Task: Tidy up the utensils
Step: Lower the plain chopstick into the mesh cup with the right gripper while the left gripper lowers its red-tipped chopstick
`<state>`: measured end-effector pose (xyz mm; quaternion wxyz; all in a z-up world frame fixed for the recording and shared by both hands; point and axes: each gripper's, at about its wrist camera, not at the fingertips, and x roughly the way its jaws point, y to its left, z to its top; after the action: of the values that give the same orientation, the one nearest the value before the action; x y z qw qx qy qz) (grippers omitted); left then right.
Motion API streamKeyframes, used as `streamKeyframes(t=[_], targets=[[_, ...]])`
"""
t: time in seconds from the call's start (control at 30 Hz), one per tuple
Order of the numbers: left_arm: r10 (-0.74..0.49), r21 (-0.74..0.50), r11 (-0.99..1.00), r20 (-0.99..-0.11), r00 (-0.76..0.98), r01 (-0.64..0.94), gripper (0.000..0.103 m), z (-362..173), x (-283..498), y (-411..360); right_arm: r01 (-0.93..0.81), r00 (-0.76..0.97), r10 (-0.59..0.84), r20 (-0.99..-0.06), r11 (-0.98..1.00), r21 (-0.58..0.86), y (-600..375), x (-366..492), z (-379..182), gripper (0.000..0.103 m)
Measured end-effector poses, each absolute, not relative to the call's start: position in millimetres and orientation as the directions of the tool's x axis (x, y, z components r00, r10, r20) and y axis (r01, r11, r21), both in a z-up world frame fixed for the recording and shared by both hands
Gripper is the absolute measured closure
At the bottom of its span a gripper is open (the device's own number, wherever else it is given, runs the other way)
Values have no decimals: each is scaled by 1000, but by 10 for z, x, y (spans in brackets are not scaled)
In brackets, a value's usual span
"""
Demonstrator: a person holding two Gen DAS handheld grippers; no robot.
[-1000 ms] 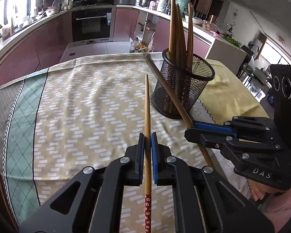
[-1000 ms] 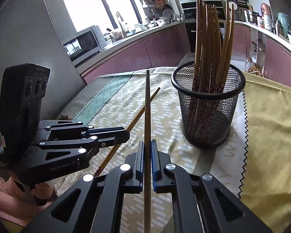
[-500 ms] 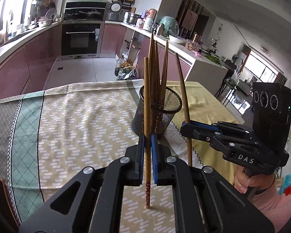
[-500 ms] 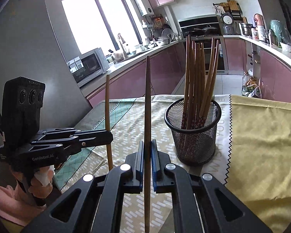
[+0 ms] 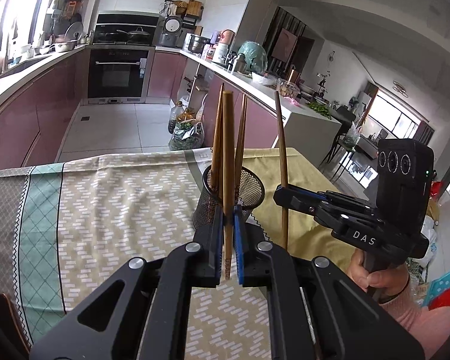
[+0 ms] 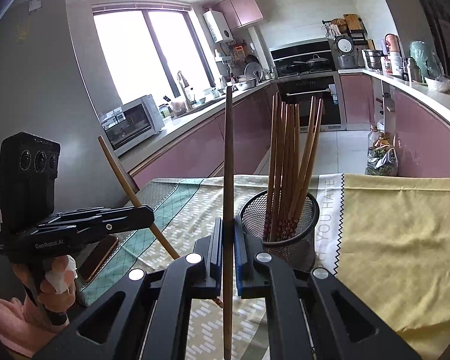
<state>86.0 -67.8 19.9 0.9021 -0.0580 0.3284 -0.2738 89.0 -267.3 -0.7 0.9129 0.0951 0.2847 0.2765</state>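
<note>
My left gripper (image 5: pixel 228 210) is shut on a wooden chopstick (image 5: pixel 228 150), held upright above the table just in front of the black mesh holder (image 5: pixel 252 186). My right gripper (image 6: pixel 228 225) is shut on another wooden chopstick (image 6: pixel 228 156), also upright, left of the mesh holder (image 6: pixel 285 234), which holds several chopsticks (image 6: pixel 291 162). In the left wrist view the right gripper (image 5: pixel 280 193) shows beside the holder with its chopstick (image 5: pixel 282 150). In the right wrist view the left gripper (image 6: pixel 148 211) shows at left with its chopstick (image 6: pixel 126 183) tilted.
The table carries a patterned beige and green cloth (image 5: pixel 120 198) and a yellow cloth (image 6: pixel 399 234) on the right. A phone (image 6: pixel 100 258) lies near the table's left edge. Kitchen counters and an oven (image 5: pixel 117 72) stand behind.
Both grippers have risen and tipped their chopsticks from lying forward to upright. The mesh holder now sits lower and farther in both views.
</note>
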Motion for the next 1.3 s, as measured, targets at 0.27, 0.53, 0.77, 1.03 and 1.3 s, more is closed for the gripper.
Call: streamKeyframes(t=[0.27, 0.53, 0.77, 1.03, 1.3], targets=[[-534, -271, 842, -535, 654, 466, 96, 401, 935, -746, -441, 720, 540, -436, 841, 313, -2748, 1007, 138, 97], [-536, -249, 840, -512, 671, 481, 96, 570, 965, -804, -447, 742, 534, -405, 844, 296, -2759, 1076, 287, 97], [-540, -234, 837, -506, 673, 495, 96, 653, 944, -881, -455, 748, 539, -386, 841, 293, -2740, 1102, 358, 97], [-536, -219, 837, -508, 674, 501, 96, 702, 950, -955, -457, 749, 542, -381, 839, 294, -2747, 1103, 371, 97], [-533, -208, 838, -510, 676, 504, 96, 711, 958, -994, -458, 749, 543, -381, 839, 294, -2753, 1100, 373, 97]])
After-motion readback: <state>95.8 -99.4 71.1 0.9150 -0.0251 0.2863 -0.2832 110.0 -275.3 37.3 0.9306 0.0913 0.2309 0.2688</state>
